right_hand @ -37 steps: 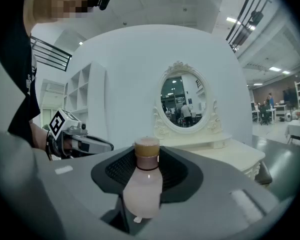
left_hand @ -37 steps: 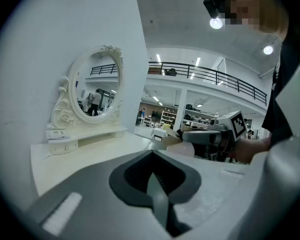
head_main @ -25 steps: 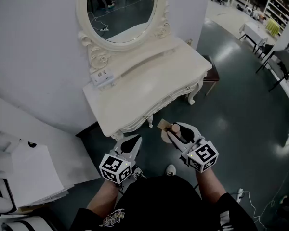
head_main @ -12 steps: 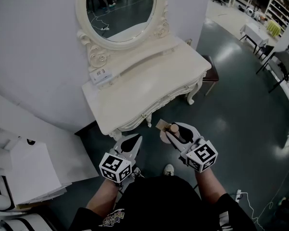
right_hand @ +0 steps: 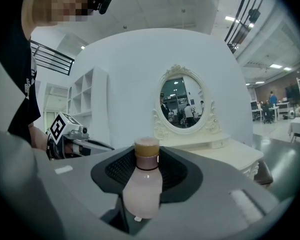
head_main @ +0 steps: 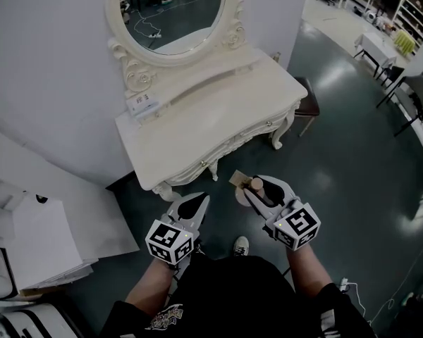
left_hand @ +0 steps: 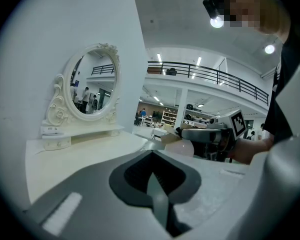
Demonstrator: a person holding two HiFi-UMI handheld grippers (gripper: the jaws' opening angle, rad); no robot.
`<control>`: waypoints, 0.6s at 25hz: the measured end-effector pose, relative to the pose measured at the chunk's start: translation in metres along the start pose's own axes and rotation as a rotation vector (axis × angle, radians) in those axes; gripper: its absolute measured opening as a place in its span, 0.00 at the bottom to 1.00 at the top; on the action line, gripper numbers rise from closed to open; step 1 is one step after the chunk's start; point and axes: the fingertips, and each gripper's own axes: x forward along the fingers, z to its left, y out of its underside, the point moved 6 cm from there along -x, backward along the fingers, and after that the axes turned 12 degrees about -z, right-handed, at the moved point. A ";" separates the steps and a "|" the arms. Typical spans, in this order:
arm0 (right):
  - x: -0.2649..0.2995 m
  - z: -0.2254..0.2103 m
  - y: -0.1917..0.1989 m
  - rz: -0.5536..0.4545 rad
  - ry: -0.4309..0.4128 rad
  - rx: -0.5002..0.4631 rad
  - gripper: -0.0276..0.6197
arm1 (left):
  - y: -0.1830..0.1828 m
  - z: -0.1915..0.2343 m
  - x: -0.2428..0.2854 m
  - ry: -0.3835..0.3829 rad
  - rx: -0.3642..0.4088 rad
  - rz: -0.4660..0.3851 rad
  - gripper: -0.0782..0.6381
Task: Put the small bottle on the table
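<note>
The small bottle is pale pink with a tan cap. It stands upright between the jaws of my right gripper, which is shut on its body. In the head view this right gripper holds the bottle above the dark floor, just in front of the white dressing table. The left gripper view also catches the bottle. My left gripper hangs level beside it, in front of the table's front edge, jaws together and nothing in them. The tabletop is bare.
An oval mirror in a carved frame rises at the table's back, with a small label card on the low shelf. A brown stool stands to the table's right. White shelving and boxes fill the left. A curved white wall is behind.
Both grippers have drifted a little forward toward the dressing table, and the bottle stays held in the right one. Neither jaw opening has changed.
</note>
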 end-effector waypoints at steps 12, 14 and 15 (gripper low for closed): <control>-0.028 -0.028 0.002 0.023 -0.051 0.001 0.30 | 0.015 -0.032 0.021 -0.057 -0.021 -0.015 0.11; -0.030 -0.031 0.003 0.026 -0.061 0.002 0.30 | 0.015 -0.036 0.023 -0.065 -0.020 -0.014 0.11; -0.031 -0.032 0.003 0.026 -0.065 0.004 0.30 | 0.015 -0.037 0.023 -0.067 -0.017 -0.013 0.11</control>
